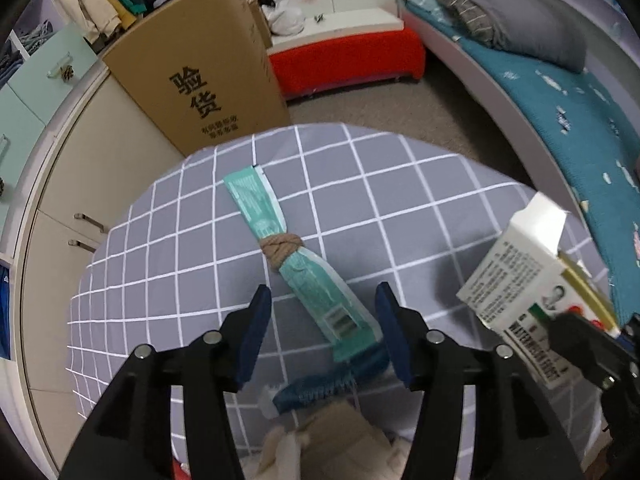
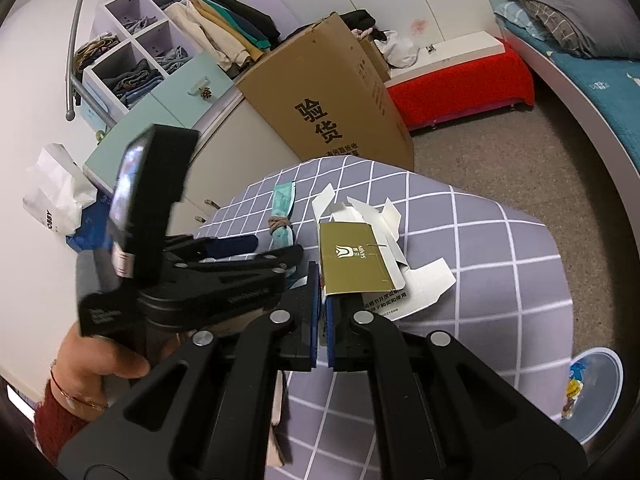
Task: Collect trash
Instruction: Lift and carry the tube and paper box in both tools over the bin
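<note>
A teal wrapper (image 1: 304,264) tied in the middle with a tan cord lies on the grey checked tablecloth (image 1: 168,264). My left gripper (image 1: 322,300) is open, its jaws on either side of the wrapper's near end, just above it. My right gripper (image 2: 323,280) is shut on a flattened white and gold carton (image 2: 360,260) and holds it above the table. The carton also shows at the right of the left wrist view (image 1: 528,280). The wrapper also shows in the right wrist view (image 2: 282,212), beyond the left gripper (image 2: 248,252).
A blue bin (image 2: 596,392) with trash in it stands on the floor at the right of the table. A tall cardboard box (image 1: 200,72) stands behind the table. A bed (image 1: 560,100) is at the right, cupboards (image 1: 60,200) at the left.
</note>
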A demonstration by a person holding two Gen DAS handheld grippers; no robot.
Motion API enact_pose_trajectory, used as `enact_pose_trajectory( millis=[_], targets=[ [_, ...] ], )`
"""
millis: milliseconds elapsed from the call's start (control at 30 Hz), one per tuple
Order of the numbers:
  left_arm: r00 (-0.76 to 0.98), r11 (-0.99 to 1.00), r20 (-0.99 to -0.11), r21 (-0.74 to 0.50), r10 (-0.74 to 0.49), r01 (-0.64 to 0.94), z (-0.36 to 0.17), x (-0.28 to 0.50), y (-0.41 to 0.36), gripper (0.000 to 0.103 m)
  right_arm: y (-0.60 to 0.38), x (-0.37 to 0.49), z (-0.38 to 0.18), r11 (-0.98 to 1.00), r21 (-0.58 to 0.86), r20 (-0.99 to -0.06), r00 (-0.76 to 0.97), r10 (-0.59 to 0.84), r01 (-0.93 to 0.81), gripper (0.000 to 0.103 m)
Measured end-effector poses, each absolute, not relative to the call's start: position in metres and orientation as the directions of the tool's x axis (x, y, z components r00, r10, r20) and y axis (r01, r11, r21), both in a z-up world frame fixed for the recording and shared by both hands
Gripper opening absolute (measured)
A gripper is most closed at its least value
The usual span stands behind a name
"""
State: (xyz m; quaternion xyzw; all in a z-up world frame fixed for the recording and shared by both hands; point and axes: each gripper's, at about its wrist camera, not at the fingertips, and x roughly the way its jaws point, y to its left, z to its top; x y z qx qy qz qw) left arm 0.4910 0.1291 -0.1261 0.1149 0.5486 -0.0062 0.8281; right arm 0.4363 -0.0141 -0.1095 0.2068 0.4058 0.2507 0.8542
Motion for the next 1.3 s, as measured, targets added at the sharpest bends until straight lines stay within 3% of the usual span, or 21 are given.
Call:
enact_pose_trajectory(
  millis=[67,100,200,267,567,867,1000,1300],
  targets=[
    [0.383,0.979,-0.918,0.163,0.105,0.121,-0.132,0.497,0.132,0.052,-0.013,0.440,-0.113,0.786,0.559,-0.591,0.539,0.600,-0.263,0.003],
    [0.389,0.984,-0.918,0.137,0.082,0.115,-0.131,0.499,0.134,0.038,-0.013,0.441,-0.114,0.785,0.560,-0.590,0.538,0.602,-0.264,0.003],
    [0.418,0.982,-0.903,0.154,0.096,0.108,-0.126,0.500,0.134,0.014,-0.013,0.443,-0.116,0.785,0.560,-0.591,0.535,0.604,-0.267,0.003],
    [0.441,0.983,-0.895,0.136,0.069,0.122,-0.119,0.496,0.131,0.008,-0.014,0.443,-0.116,0.783,0.562,-0.589,0.536,0.605,-0.266,0.003],
    [0.532,0.974,-0.846,0.150,0.036,0.172,-0.080,0.457,0.098,0.007,-0.038,0.419,-0.099,0.774,0.582,-0.557,0.572,0.603,-0.249,0.003],
    [0.580,0.933,-0.802,0.087,-0.143,0.350,-0.046,0.366,-0.006,0.007,-0.136,0.331,-0.077,0.777,0.598,-0.476,0.694,0.541,-0.196,0.003],
    [0.574,0.907,-0.794,0.069,-0.202,0.415,-0.058,0.334,-0.064,0.007,-0.185,0.282,-0.078,0.823,0.552,-0.480,0.756,0.445,-0.134,0.003],
    [0.474,0.861,-0.839,0.015,-0.265,0.508,-0.144,0.294,-0.176,0.007,-0.266,0.222,-0.146,0.920,0.385,-0.622,0.758,0.196,0.077,0.003]
  ],
)
